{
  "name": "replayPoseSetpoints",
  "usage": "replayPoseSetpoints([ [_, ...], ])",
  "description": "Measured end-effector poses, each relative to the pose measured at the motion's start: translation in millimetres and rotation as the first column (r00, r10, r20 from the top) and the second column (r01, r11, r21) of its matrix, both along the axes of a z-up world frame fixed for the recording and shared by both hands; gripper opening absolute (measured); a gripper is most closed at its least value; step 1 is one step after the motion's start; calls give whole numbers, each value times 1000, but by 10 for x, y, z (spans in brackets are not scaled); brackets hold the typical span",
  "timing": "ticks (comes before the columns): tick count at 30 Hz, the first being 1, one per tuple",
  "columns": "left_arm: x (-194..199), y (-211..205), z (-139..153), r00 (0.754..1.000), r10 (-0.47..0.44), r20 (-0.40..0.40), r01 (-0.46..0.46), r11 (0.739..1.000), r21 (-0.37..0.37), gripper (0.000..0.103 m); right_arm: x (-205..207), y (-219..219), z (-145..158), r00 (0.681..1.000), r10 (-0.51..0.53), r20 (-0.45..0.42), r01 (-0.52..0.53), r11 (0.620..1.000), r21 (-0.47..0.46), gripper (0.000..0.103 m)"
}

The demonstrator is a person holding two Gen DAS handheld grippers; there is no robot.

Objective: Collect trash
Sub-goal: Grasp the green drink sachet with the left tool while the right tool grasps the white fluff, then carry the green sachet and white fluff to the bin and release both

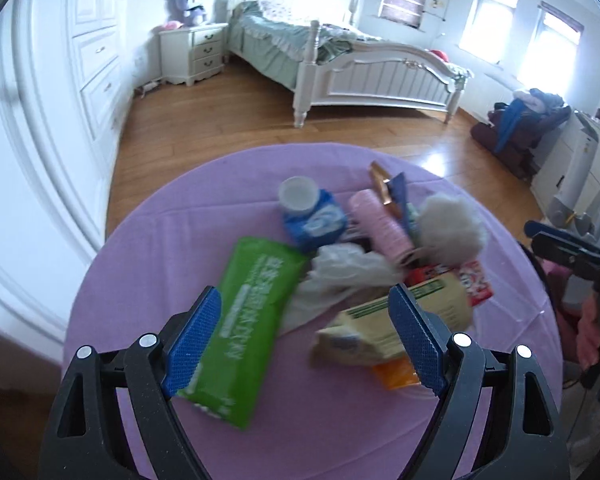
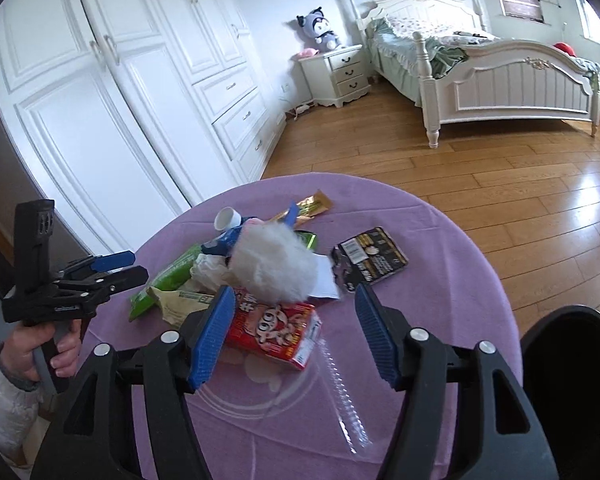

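The left gripper [image 1: 304, 336] hangs wide open and empty over the near rim of the round purple table [image 1: 148, 240]. Bare cloth rings the trash heap [image 1: 364, 248] at the table's middle, just ahead of its fingers. The right gripper [image 2: 296, 336], jaws spread and empty, hovers above the red carton [image 2: 280, 332] on the heap's near side.

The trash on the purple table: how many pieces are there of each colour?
Green: 1, packet
Blue: 1, wrapper
Pink: 1, roll
Red: 1, box
Black: 1, card
White: 2, fluff, bag
Yellow: 1, packet
Gold: 1, wrapper
Total: 9
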State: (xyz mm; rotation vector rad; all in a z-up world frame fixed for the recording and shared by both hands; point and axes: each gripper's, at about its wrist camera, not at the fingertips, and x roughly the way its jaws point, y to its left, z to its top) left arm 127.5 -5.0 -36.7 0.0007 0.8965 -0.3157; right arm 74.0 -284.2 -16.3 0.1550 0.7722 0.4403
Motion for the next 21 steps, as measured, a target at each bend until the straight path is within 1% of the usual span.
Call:
replayPoseSetpoints([
  [2,101,155,-118,999,3,-34,-3,1000,21,84,132,166,-24,1000,13,-23,-14,999,-36,65],
  [4,185,254,-217,998,-11,-58,13,1000,25,82,256,289,-65,999,15,-51,-18,998,-63,65],
  [5,222,268,-273,997,-13,-71,16,999,34,79,303,331,-90,998,13,-69,-18,997,-73,65],
  [6,265,276,-318,997,-16,-81,20,999,45,77,355,371,-115,996,12,-83,-18,997,-81,65],
  [7,308,284,-354,996,-21,-85,25,999,46,76,392,407,-139,996,11,-94,-19,996,-89,65],
  [9,384,290,-406,995,-28,-93,32,998,44,72,460,463,-176,994,9,-111,-22,993,-115,65],
  [10,423,305,-426,995,-27,-98,30,999,31,67,478,486,-192,993,10,-117,-24,992,-123,64],
  [11,455,320,-442,994,-23,-103,26,999,28,62,496,508,-200,992,13,-123,-29,991,-128,61],
  [13,478,340,-440,996,-25,-89,27,999,25,59,515,541,-234,991,9,-134,-28,989,-145,53],
  [14,475,333,-451,996,-27,-86,29,999,19,56,506,551,-247,991,9,-135,-30,988,-151,50],
  [15,462,313,-453,996,-28,-83,30,999,17,54,505,559,-255,991,9,-135,-31,987,-155,48],
  [16,454,321,-460,996,-30,-80,31,999,13,48,508,565,-255,991,10,-134,-31,987,-157,44],
  [17,453,327,-454,996,-33,-79,33,999,4,43,511,558,-246,991,13,-131,-33,988,-154,43],
  [18,406,320,-456,997,-32,-77,32,999,-4,41,513,567,-242,992,16,-129,-35,988,-151,42],
  [20,374,338,-427,998,-23,-63,22,1000,-15,31,488,550,-222,993,20,-119,-37,990,-138,39],
  [21,350,349,-381,999,-13,-50,12,1000,-23,31,481,544,-204,994,20,-111,-34,991,-127,39],
])
